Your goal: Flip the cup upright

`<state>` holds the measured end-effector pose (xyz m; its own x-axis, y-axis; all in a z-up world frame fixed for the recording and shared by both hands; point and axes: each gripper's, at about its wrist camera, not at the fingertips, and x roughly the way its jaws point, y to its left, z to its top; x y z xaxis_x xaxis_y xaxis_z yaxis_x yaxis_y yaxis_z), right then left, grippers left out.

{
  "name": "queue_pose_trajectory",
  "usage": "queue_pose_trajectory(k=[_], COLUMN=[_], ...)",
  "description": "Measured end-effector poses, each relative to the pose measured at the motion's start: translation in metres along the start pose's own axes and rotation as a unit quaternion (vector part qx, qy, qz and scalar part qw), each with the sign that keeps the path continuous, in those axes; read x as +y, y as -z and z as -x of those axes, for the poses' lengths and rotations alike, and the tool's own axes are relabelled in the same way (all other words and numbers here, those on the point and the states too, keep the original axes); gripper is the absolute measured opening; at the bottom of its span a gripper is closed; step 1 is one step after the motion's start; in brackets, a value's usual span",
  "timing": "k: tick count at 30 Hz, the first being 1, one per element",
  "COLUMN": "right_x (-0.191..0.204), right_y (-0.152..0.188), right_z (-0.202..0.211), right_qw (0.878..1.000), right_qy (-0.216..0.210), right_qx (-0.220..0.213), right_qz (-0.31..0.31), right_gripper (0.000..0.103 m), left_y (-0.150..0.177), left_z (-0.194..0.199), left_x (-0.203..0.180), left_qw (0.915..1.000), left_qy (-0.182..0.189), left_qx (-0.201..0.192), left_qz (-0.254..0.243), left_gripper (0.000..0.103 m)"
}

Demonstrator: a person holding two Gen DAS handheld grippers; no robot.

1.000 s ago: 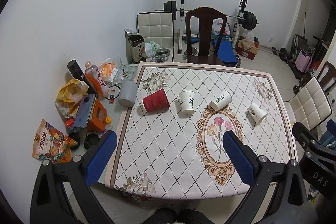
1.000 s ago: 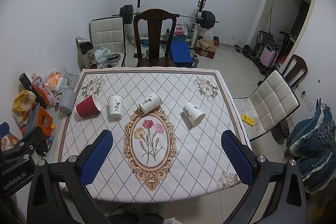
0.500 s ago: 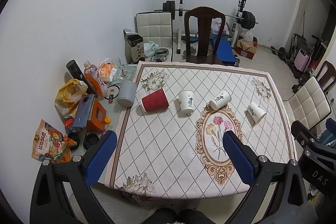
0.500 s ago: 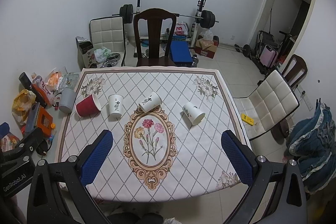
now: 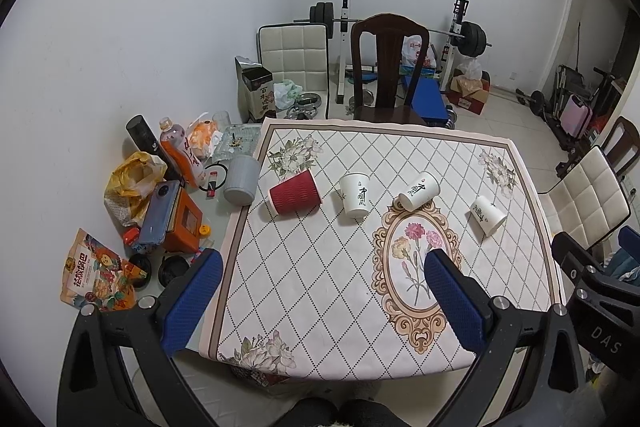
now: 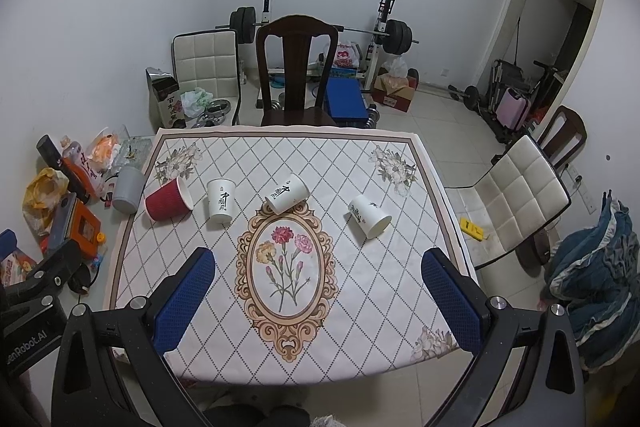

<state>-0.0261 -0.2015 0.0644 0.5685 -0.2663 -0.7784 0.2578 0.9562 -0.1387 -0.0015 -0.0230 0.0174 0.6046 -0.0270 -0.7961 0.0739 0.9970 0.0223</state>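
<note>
Covering the surface (image 6: 360,291), a diamond-patterned cloth with a floral oval (image 6: 286,277) is shown. Above its near edge, the left gripper (image 5: 320,301) and right gripper (image 6: 318,297) are held empty, jaws wide apart. Four cups are seen lying on their sides in a row: red cup (image 6: 168,199), then three white cups (image 6: 220,202) (image 6: 287,193) (image 6: 369,216).

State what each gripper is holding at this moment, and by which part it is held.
Nothing is held. The left gripper and right gripper both stand open above the table, well short of the four cups lying on their sides.
</note>
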Motion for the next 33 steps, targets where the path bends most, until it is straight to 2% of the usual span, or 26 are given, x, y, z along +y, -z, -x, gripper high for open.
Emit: queue_pose_trajectory(k=[14, 21, 25, 28, 33], right_x=[0.002, 0.001, -0.004, -0.003, 0.015], right_y=[0.000, 0.002, 0.004, 0.011, 0.033], right_z=[0.000, -0.003, -0.033, -0.063, -0.124], right_qw=[1.000, 1.000, 0.999, 0.998, 0.992], right_qy=[-0.001, -0.012, -0.025, -0.033, -0.047], right_qx=[0.002, 0.010, 0.030, 0.057, 0.115], right_qz=[0.002, 0.001, 0.004, 0.009, 0.036], right_gripper=[0.103, 0.103, 0.103, 0.103, 0.103], left_y=[-0.002, 0.006, 0.013, 0.024, 0.047], left_z=[-0.005, -0.021, -0.045, -0.072, -0.127], left_x=[-0.004, -0.004, -0.002, 0.005, 0.033], left_qw=[1.0000, 0.9998, 0.9990, 0.9970, 0.9890], left_qy=[0.001, -0.005, -0.022, -0.051, -0.096], left_qx=[0.005, 0.014, 0.030, 0.051, 0.104], left_qz=[0.005, 0.015, 0.024, 0.028, 0.044], left_gripper=[0.103, 0.103, 0.103, 0.103, 0.103])
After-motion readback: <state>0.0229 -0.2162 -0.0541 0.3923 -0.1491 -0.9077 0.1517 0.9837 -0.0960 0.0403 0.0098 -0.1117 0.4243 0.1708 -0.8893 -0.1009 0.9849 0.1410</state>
